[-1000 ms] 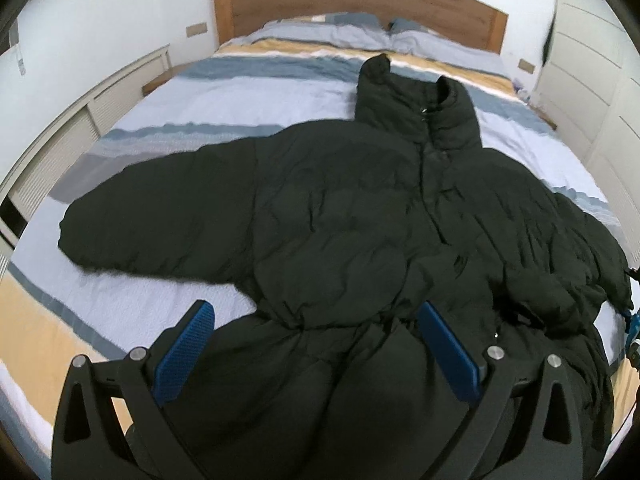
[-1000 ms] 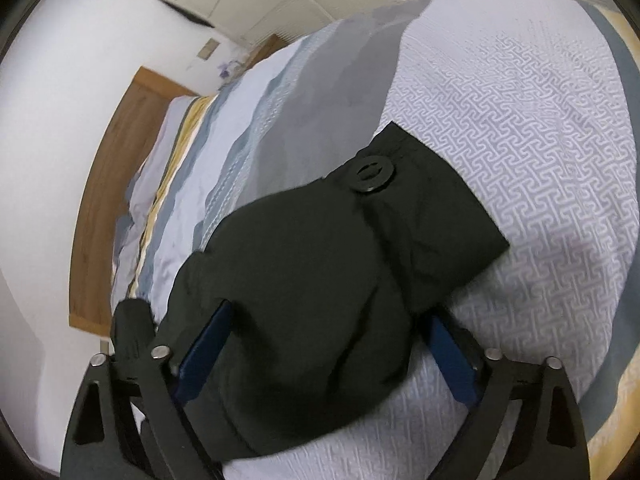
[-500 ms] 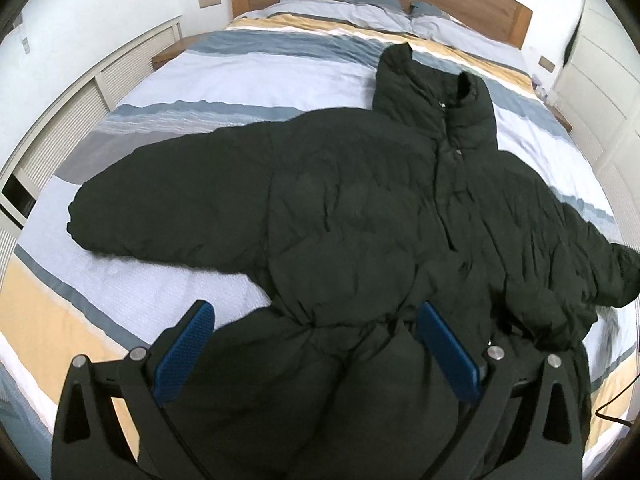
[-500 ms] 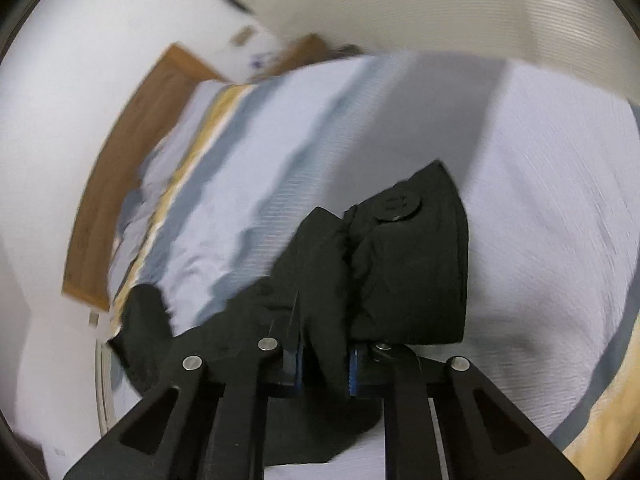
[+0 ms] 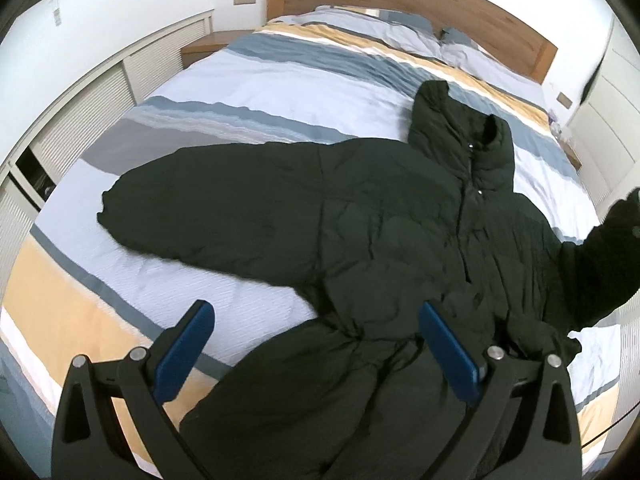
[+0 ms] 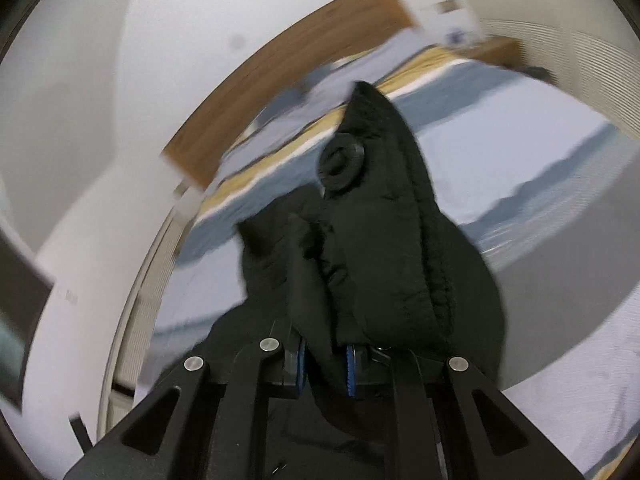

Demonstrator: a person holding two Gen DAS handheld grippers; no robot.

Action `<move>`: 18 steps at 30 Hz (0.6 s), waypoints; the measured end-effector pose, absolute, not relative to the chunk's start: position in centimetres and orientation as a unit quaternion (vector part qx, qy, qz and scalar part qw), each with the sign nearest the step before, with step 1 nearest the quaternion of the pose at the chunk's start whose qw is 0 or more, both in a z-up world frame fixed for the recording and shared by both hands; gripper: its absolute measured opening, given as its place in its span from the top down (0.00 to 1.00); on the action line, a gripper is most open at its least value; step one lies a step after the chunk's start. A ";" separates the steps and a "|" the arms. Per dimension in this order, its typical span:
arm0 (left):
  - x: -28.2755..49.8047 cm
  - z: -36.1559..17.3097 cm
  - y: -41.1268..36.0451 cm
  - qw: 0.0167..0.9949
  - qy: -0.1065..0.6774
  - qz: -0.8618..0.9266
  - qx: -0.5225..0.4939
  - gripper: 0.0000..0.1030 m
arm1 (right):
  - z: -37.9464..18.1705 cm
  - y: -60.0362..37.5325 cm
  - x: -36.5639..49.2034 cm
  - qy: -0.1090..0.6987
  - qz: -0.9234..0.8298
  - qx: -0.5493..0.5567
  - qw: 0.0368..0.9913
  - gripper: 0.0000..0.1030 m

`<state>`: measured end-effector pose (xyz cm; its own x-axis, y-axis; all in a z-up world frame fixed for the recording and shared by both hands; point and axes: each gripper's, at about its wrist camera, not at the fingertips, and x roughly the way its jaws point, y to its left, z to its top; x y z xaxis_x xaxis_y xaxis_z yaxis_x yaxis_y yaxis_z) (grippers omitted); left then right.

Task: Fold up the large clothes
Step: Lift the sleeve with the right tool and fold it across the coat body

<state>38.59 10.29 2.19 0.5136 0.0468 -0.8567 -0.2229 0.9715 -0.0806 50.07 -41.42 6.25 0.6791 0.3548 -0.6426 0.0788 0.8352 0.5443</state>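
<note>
A black puffer jacket (image 5: 400, 232) lies face up on the striped bed (image 5: 280, 92), hood toward the headboard, one sleeve (image 5: 200, 208) stretched out to the left. My left gripper (image 5: 316, 344) hovers open above the jacket's lower part, blue pads wide apart, nothing between them. The other sleeve (image 5: 600, 252) rises off the bed at the right edge of the left wrist view. My right gripper (image 6: 324, 364) is shut on that sleeve's cuff (image 6: 380, 240), which bunches up in front of the camera with a round black button (image 6: 342, 160) showing.
A wooden headboard (image 5: 440, 4) and pillows (image 5: 400, 24) stand at the far end. Slatted white cabinets (image 5: 92, 112) run along the bed's left side, white wardrobe doors (image 5: 604, 120) on the right. A small wooden nightstand (image 5: 212, 44) sits beside the headboard.
My right gripper closed on the sleeve cuff, then lifted it off the bed while rolling. The left gripper rose and shifted, staying open; the right sleeve now stands up at the view's right edge.
</note>
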 end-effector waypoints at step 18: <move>34.9 0.7 13.6 0.847 0.507 0.111 -0.113 0.00 | -6.1 -18.3 48.9 0.560 0.187 0.052 0.805 0.85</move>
